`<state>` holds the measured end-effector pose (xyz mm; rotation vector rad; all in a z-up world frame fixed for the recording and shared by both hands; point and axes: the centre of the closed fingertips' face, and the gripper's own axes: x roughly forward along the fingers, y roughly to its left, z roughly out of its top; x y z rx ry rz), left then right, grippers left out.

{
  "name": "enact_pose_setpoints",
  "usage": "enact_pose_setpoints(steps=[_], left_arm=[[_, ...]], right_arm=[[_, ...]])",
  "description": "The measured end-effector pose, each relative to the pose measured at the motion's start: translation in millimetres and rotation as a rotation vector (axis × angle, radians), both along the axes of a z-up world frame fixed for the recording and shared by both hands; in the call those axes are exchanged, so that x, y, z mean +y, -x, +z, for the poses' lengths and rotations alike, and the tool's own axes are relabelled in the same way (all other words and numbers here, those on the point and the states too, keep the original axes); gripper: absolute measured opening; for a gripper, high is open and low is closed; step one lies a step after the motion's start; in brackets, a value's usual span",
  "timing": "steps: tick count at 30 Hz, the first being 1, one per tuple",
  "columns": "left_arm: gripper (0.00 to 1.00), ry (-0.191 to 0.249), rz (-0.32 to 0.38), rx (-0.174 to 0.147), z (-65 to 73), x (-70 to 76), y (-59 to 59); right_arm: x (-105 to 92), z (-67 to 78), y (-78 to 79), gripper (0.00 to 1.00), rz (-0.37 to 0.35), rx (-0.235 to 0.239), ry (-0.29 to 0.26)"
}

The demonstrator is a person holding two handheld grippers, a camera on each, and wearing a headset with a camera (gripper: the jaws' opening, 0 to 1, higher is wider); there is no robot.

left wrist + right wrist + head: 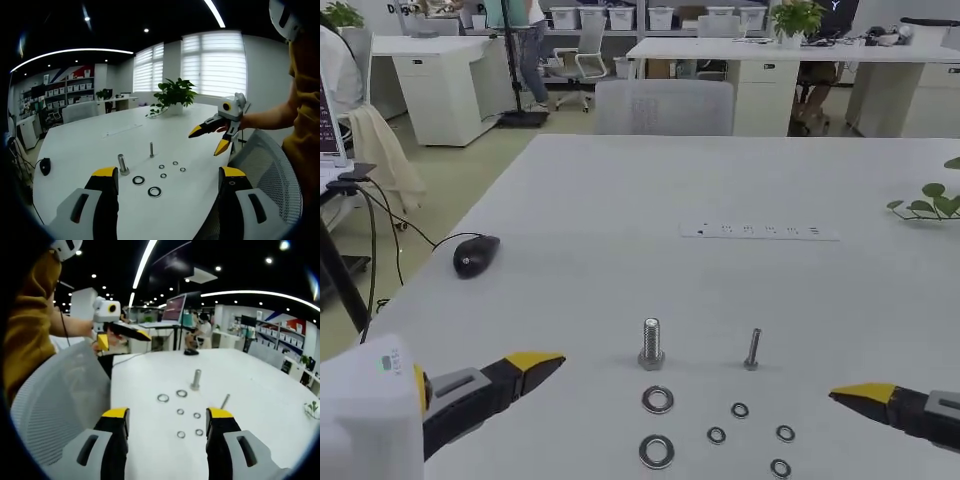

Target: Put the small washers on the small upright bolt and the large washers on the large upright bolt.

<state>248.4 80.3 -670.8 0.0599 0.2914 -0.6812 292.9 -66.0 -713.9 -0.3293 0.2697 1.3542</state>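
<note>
With our left tool (169,172) and right tool (168,412) both spread wide and empty, we judge the large washers (658,400) just near-side of the large bolt (651,343), and the small washers (739,410) right of it, light, stiff, slippery: pinch each across its rim.

Your large bolt (651,343) stands upright, with the small bolt (752,350) at its 3 o'clock. Two large washers (658,400) lie flat at its 6 o'clock, four small washers (740,410) at 5.

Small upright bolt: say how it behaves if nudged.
The small upright bolt stands thin and tall on its narrow head, so it probably tips easily. On the smooth table, it would likely roll once down.
</note>
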Motion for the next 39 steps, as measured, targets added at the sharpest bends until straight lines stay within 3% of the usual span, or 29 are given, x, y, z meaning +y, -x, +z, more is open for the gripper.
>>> enact_pose_setpoints(steps=[26, 39], left_arm=[[0.81, -0.035, -0.009, 0.009, 4.3, -0.9, -5.0], [0.81, -0.019, 0.007, 0.042, -7.5, 0.6, -6.8]], right_arm=[[-1.5, -7.4, -9.1, 0.62, 0.002, 0.010, 0.013], [-1.8, -22.5, -22.1, 0.62, 0.029, 0.037, 0.066]])
